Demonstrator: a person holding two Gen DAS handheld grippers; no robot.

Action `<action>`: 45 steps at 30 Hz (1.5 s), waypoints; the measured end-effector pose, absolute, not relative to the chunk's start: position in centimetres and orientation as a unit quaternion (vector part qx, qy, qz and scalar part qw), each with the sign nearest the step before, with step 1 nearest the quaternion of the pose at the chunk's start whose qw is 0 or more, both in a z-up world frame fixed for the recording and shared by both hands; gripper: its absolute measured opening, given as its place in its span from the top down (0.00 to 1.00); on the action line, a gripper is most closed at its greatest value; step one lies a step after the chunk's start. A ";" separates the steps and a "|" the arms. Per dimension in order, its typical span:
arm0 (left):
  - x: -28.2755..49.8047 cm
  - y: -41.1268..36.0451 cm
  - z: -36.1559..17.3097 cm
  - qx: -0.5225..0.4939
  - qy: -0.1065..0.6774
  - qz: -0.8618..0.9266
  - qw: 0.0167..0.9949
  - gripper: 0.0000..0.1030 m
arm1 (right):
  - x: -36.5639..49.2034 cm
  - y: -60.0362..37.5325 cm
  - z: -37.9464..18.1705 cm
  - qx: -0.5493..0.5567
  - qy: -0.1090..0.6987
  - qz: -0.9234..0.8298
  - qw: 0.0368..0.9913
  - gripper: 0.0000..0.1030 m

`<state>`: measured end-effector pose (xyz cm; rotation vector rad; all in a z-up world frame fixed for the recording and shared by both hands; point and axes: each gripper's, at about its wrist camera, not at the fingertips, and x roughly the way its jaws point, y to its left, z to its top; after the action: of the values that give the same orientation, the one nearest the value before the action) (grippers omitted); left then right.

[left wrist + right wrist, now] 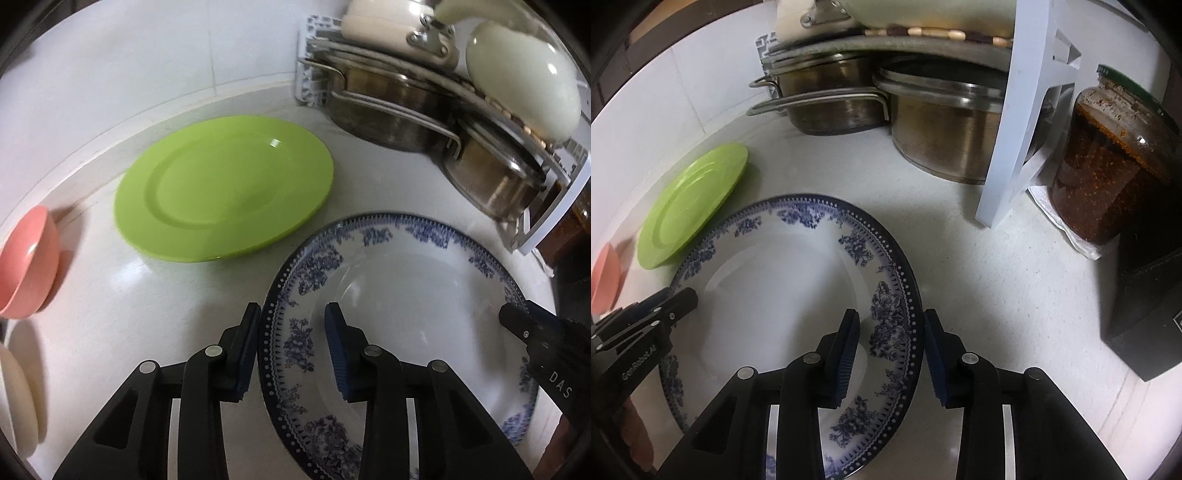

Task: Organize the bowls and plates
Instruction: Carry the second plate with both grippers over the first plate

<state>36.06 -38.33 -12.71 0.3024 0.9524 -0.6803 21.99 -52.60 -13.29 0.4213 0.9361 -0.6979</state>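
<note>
Left tool point(292, 325) straddles the near-left rim of the blue plate point(406, 288): one pad outside the rim, one over the well, jaws partly closed with a visible gap on the inner side, so no firm pinch can be confirmed. Right tool point(892, 328) does the same on the opposite rim of the blue plate, inner pad over the well, outer pad just off the edge; again narrowed around the rim, contact unclear. Each tool also shows in the other's view, at the far edge of the blue plate.

Risks: the rim is thin and glazed, so if the pads are not seated, a lift probably slips and the plate drops to the desk point(979, 258). Uneven lift between the two sides would tilt it and let it slide out. Steel pots point(942, 129) and a jar point(1108, 158) sit beyond the blue plate, close enough to be knocked on a careless swing.

Green plate point(225, 188) lies flat behind and left of the blue plate, edges nearly touching. Pink bowl point(27, 262) sits further left of the blue plate.
</note>
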 end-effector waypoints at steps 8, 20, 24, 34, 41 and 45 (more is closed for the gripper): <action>35.3 -34.8 -11.6 0.142 0.443 -0.307 0.830 0.66 | 21.6 -50.0 -10.9 0.174 0.431 -0.314 0.828 0.65; 33.0 -31.1 -12.9 0.150 0.479 -0.288 0.815 0.66 | 20.8 -46.6 -11.3 0.154 0.478 -0.283 0.817 0.65; 32.6 -29.7 -13.3 0.144 0.490 -0.280 0.813 0.66 | 20.5 -45.5 -12.1 0.159 0.494 -0.273 0.810 0.65; 31.4 -24.3 -11.7 0.123 0.481 -0.252 0.831 0.66 | 20.1 -41.6 -11.9 0.148 0.499 -0.255 0.815 0.65; 30.0 -19.2 -9.5 0.095 0.462 -0.223 0.853 0.66 | 20.0 -37.4 -10.4 0.141 0.490 -0.226 0.830 0.65; 29.4 -15.7 -7.9 0.076 0.448 -0.202 0.867 0.66 | 20.3 -35.0 -9.4 0.131 0.485 -0.209 0.839 0.65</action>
<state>29.45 -15.70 -7.86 0.1594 0.9388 -0.4223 20.28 -34.96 -9.37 0.2775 1.0252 -0.4426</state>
